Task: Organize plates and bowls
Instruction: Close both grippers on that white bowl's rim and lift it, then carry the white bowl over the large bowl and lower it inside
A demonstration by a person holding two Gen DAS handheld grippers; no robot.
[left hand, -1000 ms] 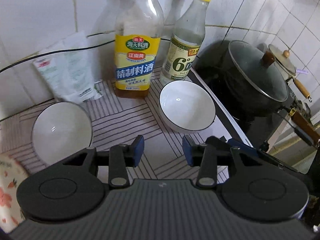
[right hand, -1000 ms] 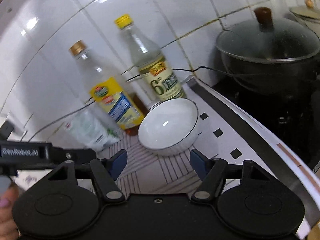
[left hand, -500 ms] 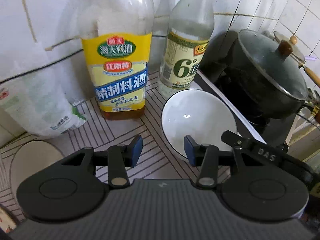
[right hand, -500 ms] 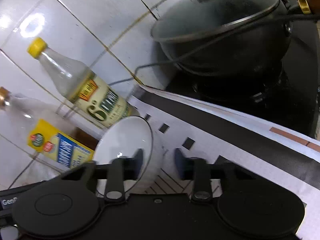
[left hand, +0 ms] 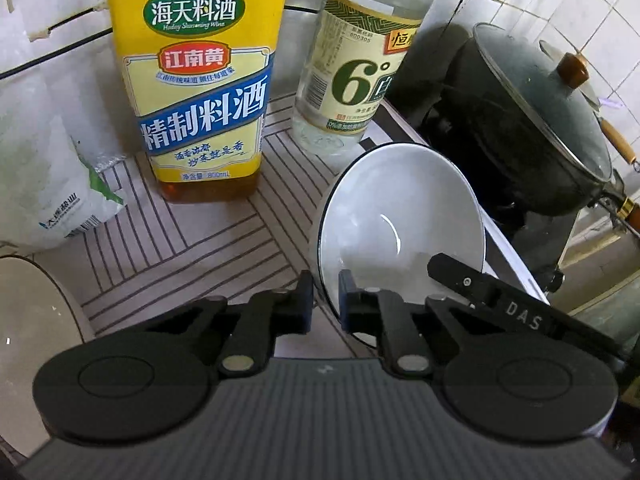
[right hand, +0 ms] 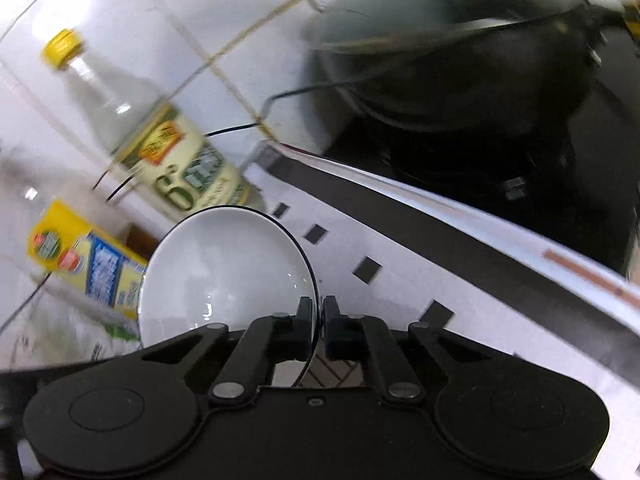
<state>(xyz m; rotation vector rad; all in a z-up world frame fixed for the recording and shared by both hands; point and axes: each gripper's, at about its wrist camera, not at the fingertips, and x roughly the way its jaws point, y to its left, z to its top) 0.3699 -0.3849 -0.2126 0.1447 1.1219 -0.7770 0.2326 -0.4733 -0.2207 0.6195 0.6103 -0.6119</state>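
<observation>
Two grippers pinch one white bowl (left hand: 400, 216) tilted beside a vinegar bottle (left hand: 360, 64): left gripper (left hand: 325, 300) and right gripper (right hand: 318, 330) each clamped on its rim.

- The left wrist view sits just behind the left gripper (left hand: 322, 300), looking steeply down toward the tiled back wall, very near the white bowl (left hand: 400, 216) and the 2 bottles: yellow-label bottle (left hand: 204, 80), clear bottle (left hand: 356, 60).
- The right wrist view sits behind the right gripper (right hand: 319, 330), rolled and blurred, facing the table's back corner from the bowl's opposite side.
- Both views share the bowl, both bottles and the black pot (left hand: 520, 132).
</observation>
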